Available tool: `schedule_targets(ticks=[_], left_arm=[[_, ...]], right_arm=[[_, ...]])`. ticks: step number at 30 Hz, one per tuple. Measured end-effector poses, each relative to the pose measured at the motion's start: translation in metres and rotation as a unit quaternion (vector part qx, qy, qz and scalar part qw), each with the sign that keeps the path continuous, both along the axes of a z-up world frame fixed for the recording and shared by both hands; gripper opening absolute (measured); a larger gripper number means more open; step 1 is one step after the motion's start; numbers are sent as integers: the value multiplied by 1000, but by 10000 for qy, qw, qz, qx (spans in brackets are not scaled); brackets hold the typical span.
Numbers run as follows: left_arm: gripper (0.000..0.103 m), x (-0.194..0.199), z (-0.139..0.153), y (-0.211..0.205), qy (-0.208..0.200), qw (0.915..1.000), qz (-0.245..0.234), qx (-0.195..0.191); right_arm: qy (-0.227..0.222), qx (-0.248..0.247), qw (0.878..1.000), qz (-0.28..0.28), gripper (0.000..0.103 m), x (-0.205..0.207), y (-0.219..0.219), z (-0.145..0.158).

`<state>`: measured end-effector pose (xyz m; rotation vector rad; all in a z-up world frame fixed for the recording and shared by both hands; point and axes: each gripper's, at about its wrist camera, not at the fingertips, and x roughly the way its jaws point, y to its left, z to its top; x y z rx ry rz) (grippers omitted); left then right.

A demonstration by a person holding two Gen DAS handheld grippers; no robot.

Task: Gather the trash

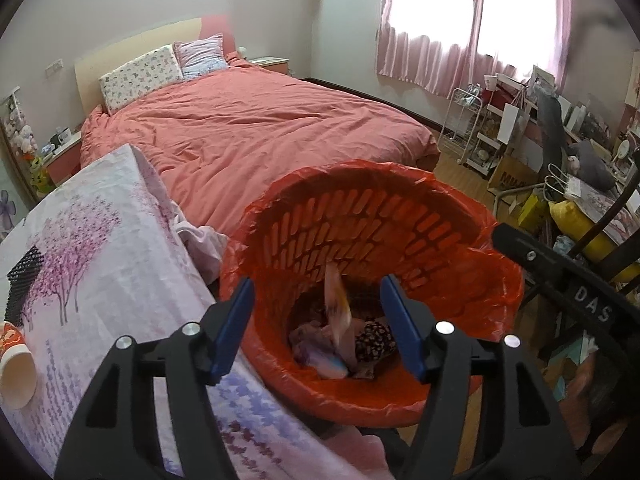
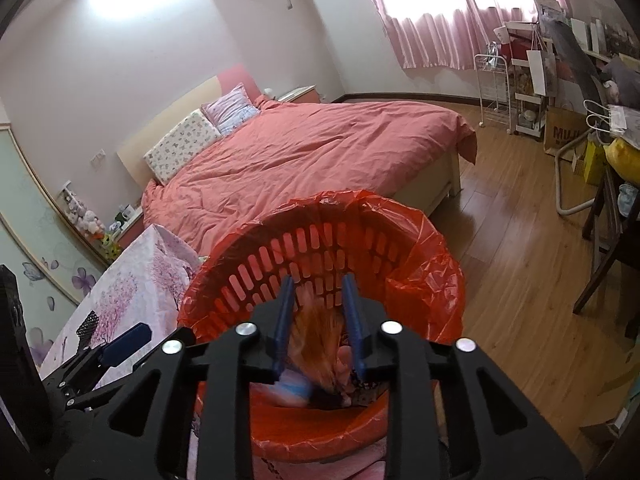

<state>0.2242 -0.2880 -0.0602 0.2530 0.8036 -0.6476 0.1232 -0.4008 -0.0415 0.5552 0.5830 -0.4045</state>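
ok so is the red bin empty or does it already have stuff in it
Not empty. The bin already holds crumpled wrappers at its bottom, only partly filling it.

Daylight enters through the pink curtains [image 1: 460, 28], which are blown out to near white in both views. The wall [image 2: 120, 4] left of the curtains carries a bright glare patch in the right wrist view. Both frames bend strongly, with dark corners at the edges. A wrapper [image 1: 337, 304] falling into the red bin [image 1: 500, 280] is smeared by motion blur; the bed [image 1: 260, 132] is sharp and evenly lit.
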Motion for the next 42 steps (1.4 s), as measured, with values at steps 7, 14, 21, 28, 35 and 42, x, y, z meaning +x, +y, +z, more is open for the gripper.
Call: schedule_targets(ticks=[7, 14, 21, 28, 35, 42], left_arm=[[69, 0, 8, 33, -207, 9990, 350, 163], [78, 0, 20, 102, -390, 9941, 979, 270], [82, 3, 25, 189, -485, 9828, 1757, 300], [82, 8, 15, 281, -340, 9652, 2570, 339], [79, 18, -2, 314, -114, 9573, 2862, 392], [60, 43, -10, 317, -83, 9494, 3115, 394]], right_arm=[[-24, -417, 9991, 31, 45, -2, 17, 12], [-82, -799, 9963, 307, 60, 0, 47, 21], [-59, -791, 9935, 815, 60, 10, 83, 20], [35, -799, 9876, 1354, 61, 20, 123, 18], [153, -808, 9798, 1824, 61, 30, 164, 13], [288, -838, 9741, 2080, 61, 46, 193, 9]])
